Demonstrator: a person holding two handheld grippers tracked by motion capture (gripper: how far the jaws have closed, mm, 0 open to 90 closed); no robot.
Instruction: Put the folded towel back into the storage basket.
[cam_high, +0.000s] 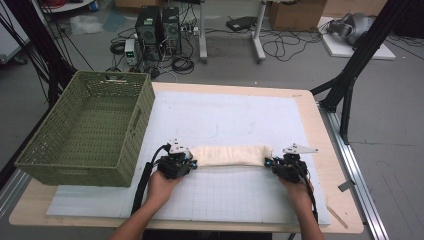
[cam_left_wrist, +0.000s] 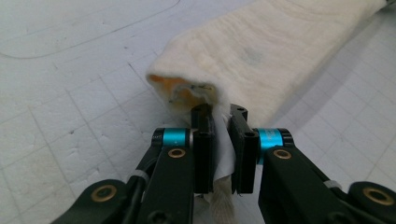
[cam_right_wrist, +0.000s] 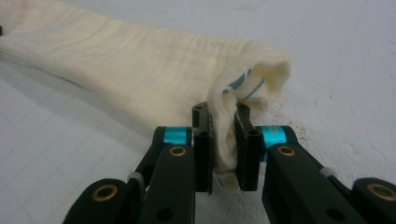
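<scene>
A cream folded cloth (cam_high: 231, 155) stretches as a long band across the white grid mat (cam_high: 225, 195) between the two grippers. My left gripper (cam_high: 192, 163) is shut on the cloth's left end; in the left gripper view the cloth (cam_left_wrist: 261, 51) runs away from the jaws, with an orange inner layer at the fold, and the gripper (cam_left_wrist: 223, 140) pinches a corner. My right gripper (cam_high: 270, 163) is shut on the right end; in the right gripper view the cloth (cam_right_wrist: 140, 65) shows a blue mark near the fold above the gripper (cam_right_wrist: 224, 144).
A green woven basket (cam_high: 134, 131) stands empty at the table's left, overhanging the edge. The wooden table rim (cam_high: 330, 150) runs along the right. Computers and cables lie on the floor beyond the table.
</scene>
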